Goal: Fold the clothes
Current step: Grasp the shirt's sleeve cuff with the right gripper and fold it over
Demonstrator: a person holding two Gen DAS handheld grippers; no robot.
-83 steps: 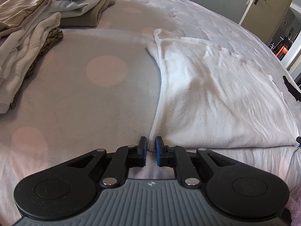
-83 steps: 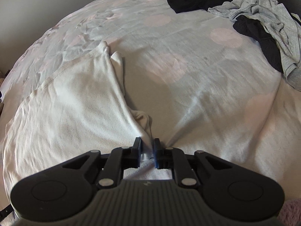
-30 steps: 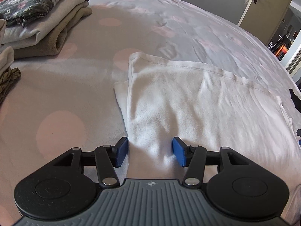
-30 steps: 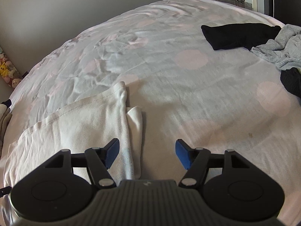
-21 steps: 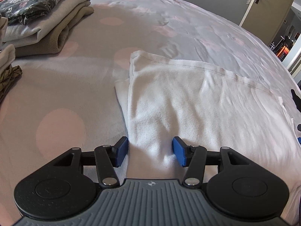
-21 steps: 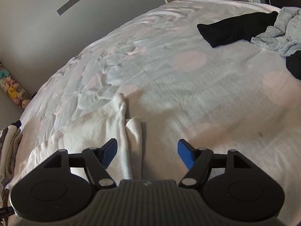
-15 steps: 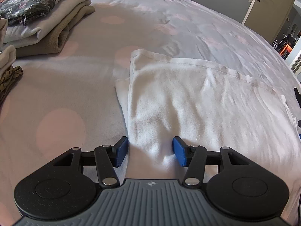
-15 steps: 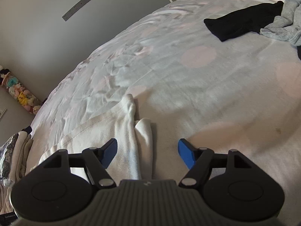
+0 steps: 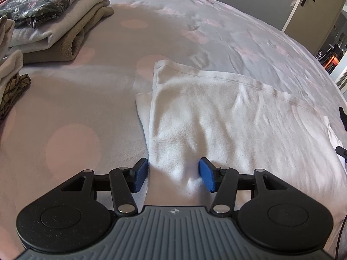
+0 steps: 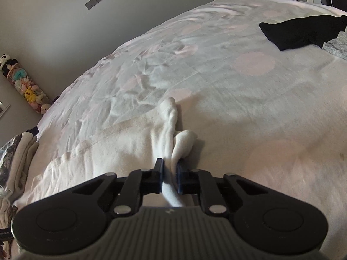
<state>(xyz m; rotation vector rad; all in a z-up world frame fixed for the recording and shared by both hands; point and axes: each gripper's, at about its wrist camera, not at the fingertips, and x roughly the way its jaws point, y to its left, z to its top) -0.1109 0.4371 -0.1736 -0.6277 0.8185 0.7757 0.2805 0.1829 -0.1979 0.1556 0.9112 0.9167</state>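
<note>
1. My right gripper (image 10: 169, 178) has just closed its jaws; they are now clamped on a bunched edge of the white garment (image 9: 227, 125), with cloth visibly pinched between the pads
2. My left gripper (image 9: 173, 174) has its jaws apart, straddling the opposite end of the same garment; the pads (image 9: 142, 174) sit either side of the cloth without pressing on it
3. The white garment lies partly folded and flat on the bed (image 9: 71, 112), well apart from the stack of folded clothes (image 9: 56, 21) at the far left
4. Risk, as I judge it: the right grip holds a thick wad of several layers, so a lift may drag the lower layers along and undo the fold
5. Risk: if I lift before the left jaws close, one end rises alone and the garment skews or slides across the bed
6. The left wrist view shows the folded stack, the door (image 9: 312, 10) and the full spread of the garment
7. Only the right wrist view shows the clamped cloth, the black garment (image 10: 303, 32) beside a grey garment (image 10: 336, 45), and the toys (image 10: 30, 91) against the wall
</note>
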